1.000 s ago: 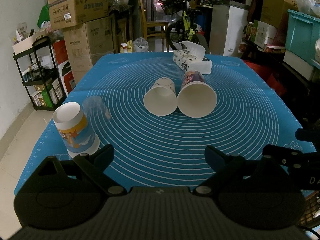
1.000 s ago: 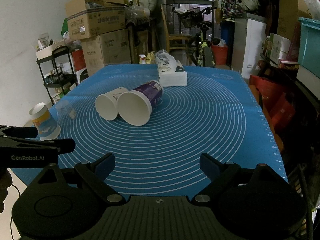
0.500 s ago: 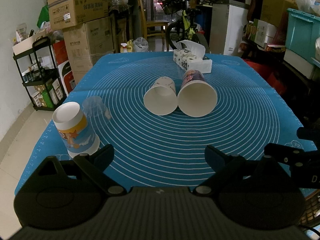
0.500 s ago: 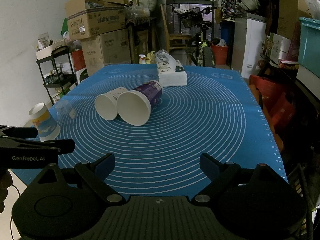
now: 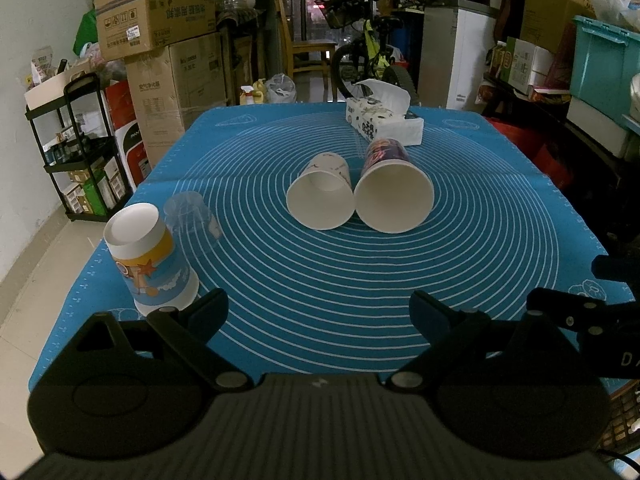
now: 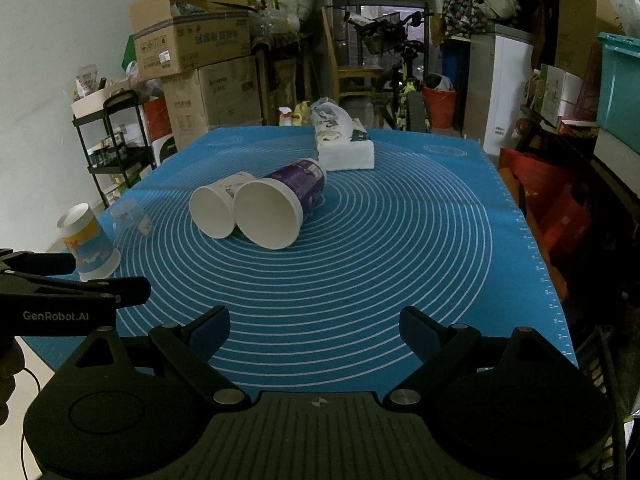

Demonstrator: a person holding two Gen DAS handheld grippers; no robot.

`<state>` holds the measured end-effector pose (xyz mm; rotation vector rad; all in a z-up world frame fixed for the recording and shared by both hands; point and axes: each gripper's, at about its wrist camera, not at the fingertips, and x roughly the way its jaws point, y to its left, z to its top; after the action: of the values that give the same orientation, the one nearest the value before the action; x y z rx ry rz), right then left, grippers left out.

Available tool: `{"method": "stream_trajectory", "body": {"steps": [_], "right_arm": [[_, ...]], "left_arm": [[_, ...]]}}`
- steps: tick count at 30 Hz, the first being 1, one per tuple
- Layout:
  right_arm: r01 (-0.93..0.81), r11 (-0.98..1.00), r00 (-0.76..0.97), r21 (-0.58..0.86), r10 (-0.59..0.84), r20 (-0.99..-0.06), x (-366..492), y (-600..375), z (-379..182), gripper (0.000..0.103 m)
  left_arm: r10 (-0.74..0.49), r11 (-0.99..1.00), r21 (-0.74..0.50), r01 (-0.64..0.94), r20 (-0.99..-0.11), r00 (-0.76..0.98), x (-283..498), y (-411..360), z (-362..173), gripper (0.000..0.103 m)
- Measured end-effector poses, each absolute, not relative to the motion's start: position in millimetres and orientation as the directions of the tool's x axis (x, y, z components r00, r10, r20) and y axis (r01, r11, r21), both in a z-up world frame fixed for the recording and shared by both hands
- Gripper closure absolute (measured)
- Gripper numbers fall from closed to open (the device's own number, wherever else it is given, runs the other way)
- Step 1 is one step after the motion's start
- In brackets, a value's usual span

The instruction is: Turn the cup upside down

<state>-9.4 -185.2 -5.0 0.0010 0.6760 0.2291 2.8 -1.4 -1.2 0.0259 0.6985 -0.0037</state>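
Cups everywhere on the blue silicone mat: white paper cup and larger purple-printed paper cup on their sides mid-surface, touching, mouths toward the cameras. Yellow-and-blue printed paper cup already base-up at the near left corner, with a clear plastic cup just behind it, also apparently inverted. White tissue pack beyond the purple one.

Left tongs spread wide, pinching nothing, low over the near edge. Right tongs likewise spread and empty, well short of the lying cups.

Likely next: reach for one of the two lying cups. Risks, as judgement only: thin paper walls crushing under a hard pinch; round cups rolling away when nudged; knocking the touching neighbour while closing on one; left tongs brushing the inverted printed cup close beside their left finger and toppling it off the corner.
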Motion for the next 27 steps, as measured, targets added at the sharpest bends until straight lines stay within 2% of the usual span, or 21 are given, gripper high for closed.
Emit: {"method": "stream_trajectory", "body": {"steps": [22,27], "right_arm": [[-0.209,0.975,0.754,0.075,0.209,-0.623,-5,-184,-17,0.011],[-0.194,0.977,0.767,0.087,0.207,-0.608,9,-186,-17,0.011]], "left_arm": [[0.007,1.000,0.025,0.012,-0.640,0.768,5,1,-5,0.007],[0.028,0.999,0.054,0.007,-0.623,0.781,34,9,-2,0.007]]}}
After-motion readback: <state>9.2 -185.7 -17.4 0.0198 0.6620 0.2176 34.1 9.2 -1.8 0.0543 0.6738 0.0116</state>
